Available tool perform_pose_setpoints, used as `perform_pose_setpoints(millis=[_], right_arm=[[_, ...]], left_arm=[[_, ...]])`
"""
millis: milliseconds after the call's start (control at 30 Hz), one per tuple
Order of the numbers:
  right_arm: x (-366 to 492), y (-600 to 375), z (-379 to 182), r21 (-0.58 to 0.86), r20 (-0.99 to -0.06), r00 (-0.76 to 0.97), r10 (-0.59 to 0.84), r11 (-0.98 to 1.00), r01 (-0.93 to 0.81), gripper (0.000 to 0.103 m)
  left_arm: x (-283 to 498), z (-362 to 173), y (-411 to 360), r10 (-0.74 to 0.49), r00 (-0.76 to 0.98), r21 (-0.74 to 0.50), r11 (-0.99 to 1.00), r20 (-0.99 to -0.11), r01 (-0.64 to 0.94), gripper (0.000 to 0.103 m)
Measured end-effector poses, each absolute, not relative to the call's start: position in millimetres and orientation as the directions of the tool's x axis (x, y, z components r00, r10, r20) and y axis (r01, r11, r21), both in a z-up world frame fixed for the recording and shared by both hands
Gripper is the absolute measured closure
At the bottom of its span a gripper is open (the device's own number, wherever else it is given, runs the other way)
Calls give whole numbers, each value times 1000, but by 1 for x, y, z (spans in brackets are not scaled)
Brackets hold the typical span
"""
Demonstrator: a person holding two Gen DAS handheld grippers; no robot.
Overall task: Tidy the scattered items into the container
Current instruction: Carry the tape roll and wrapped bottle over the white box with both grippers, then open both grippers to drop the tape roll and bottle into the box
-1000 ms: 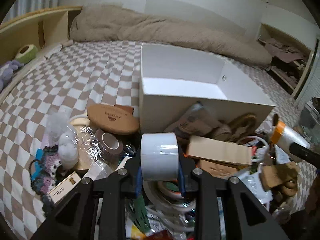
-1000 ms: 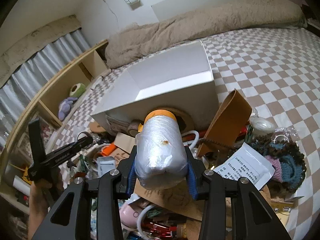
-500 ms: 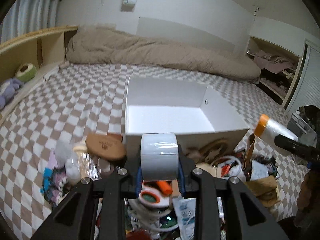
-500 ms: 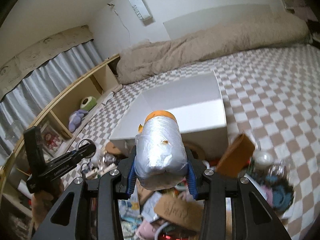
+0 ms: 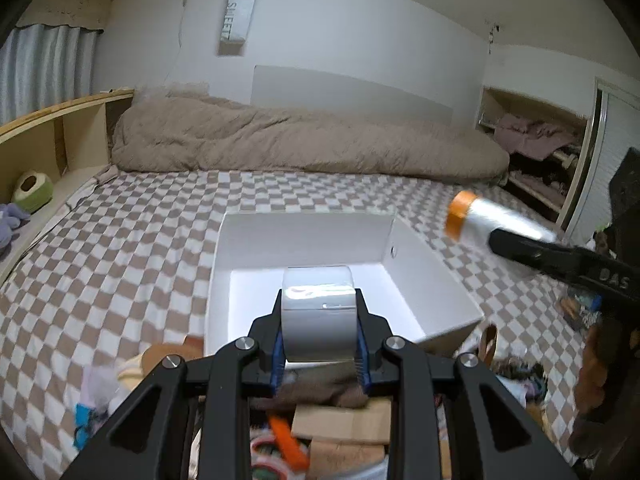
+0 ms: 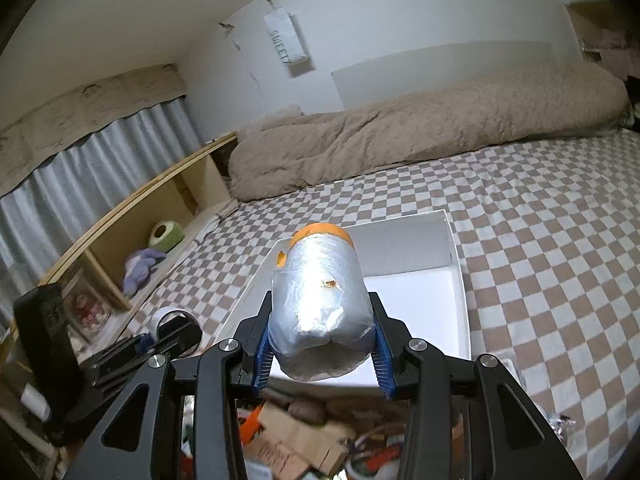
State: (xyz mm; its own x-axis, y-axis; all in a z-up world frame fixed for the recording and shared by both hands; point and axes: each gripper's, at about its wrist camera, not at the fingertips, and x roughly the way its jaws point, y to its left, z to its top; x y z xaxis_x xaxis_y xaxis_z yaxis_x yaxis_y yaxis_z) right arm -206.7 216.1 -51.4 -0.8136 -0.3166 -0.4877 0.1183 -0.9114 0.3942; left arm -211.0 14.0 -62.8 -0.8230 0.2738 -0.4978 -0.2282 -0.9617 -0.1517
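— Already the left gripper [image 5: 319, 354] pinches a tape roll [image 5: 318, 312] and the right gripper [image 6: 320, 356] a wrapped bottle [image 6: 319, 304], both over the white box [image 5: 424, 268]?

— Yes. Each should clear the near wall, lower, then release; clutter [image 5: 340, 432] crowds underneath.

- The left gripper [image 5: 319, 354] is rising from the clutter pile [image 5: 340, 432] with the clear tape roll [image 5: 318, 312], which is now sitting in front of the white box [image 5: 424, 280] opening rather than the box's front wall.
- The right gripper [image 6: 322, 360] is lifting too, carrying the plastic-wrapped roll with the orange end [image 6: 320, 296] up over the box's near edge.
- The box's floor is coming into view for both cameras, while the pile is sliding to the bottom edge.
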Motion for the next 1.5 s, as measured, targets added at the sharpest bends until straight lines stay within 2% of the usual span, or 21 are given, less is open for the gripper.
perform_pose_setpoints(millis=[233,467,867,1033,1100,1167,1200,1467,1500], right_arm=[[-245,227,-90,468,-540,-774,-330,-882,50,60],[-256,220,-128,440,-632,-712,-305,-898,-7,60],[-257,229,-134,469,-635,-703,-320,-883,-22,59],[-253,231,-131,472,-626,-708,-327,-882,-11,59],[-251,233,-128,481,-618,-712,-333,-877,-7,55],[-248,233,-124,477,-610,-721,-328,-879,-4,39],[-246,233,-123,471,-608,-726,-320,-882,-6,36],[-242,238,-118,499,-587,-730,-350,-866,14,35],[-242,238,-118,504,-585,-728,-356,-864,18,35]], left_arm=[[-234,-95,18,276,-803,-174,-961,-528,-216,76],[-238,-112,13,273,-789,-194,-961,-550,-198,76],[-242,-115,10,274,-782,-218,-959,-559,-180,76],[-250,-109,23,279,-771,-190,-960,-572,-206,76],[-257,-108,27,279,-764,-187,-960,-582,-208,76],[-265,-106,29,275,-758,-187,-961,-592,-202,76],[-269,-106,29,273,-752,-189,-962,-600,-198,76],[-290,-117,25,236,-719,-202,-970,-654,-135,75],[-292,-118,25,228,-717,-204,-971,-658,-122,60]])
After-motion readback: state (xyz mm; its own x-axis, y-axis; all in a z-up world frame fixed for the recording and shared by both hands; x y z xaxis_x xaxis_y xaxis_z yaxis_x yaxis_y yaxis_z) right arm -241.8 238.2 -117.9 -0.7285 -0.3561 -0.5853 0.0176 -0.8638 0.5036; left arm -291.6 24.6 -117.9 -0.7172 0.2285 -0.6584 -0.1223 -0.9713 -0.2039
